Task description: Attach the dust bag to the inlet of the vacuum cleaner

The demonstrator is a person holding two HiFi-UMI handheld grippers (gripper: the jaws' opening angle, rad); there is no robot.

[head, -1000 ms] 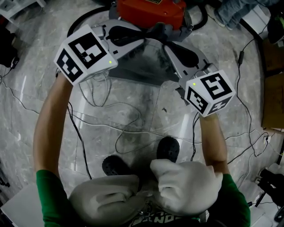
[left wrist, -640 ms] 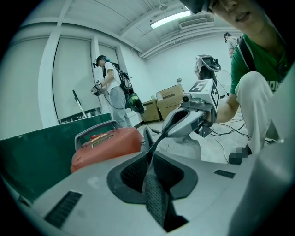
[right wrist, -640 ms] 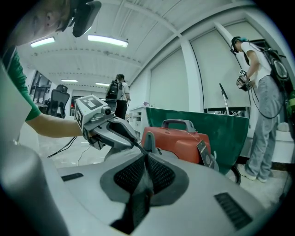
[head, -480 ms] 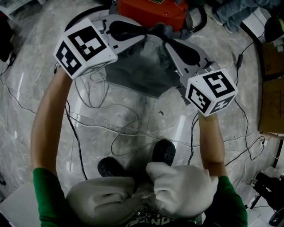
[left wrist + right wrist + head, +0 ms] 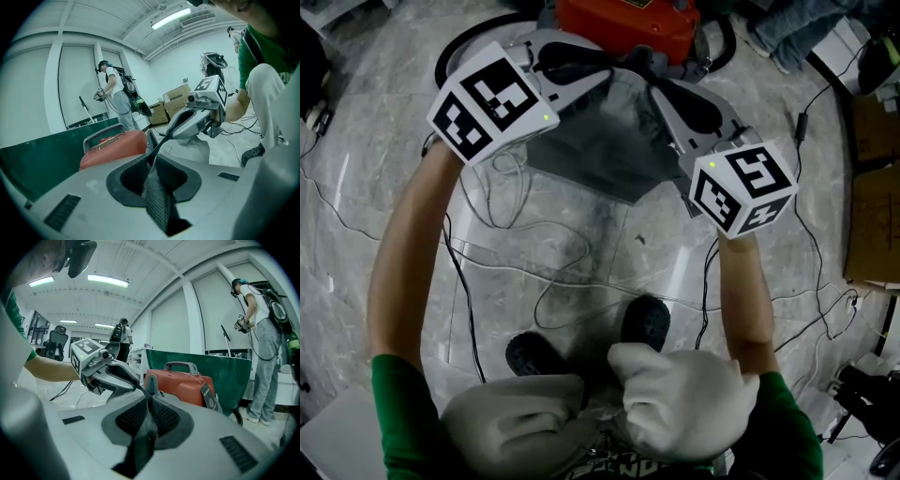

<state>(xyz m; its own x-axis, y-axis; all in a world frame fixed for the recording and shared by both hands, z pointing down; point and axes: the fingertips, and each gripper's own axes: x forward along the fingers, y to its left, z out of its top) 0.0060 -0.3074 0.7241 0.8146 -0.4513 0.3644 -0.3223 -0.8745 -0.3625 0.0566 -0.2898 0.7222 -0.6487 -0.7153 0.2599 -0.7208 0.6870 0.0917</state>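
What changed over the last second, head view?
The left gripper shifted slightly right, and the dust bag reaches a little lower between it and the right gripper. Nothing taken or let go: both stay shut on the bag's edge, close to the red vacuum cleaner.

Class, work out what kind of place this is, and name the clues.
Probably a lab or workshop for recordings: loose cables across the stone floor, stacked cardboard boxes, and another person wearing a backpack rig.

Two grippers [image 5: 612, 71] [image 5: 656, 86], one bag [image 5: 602, 142], one vacuum [image 5: 623, 22]
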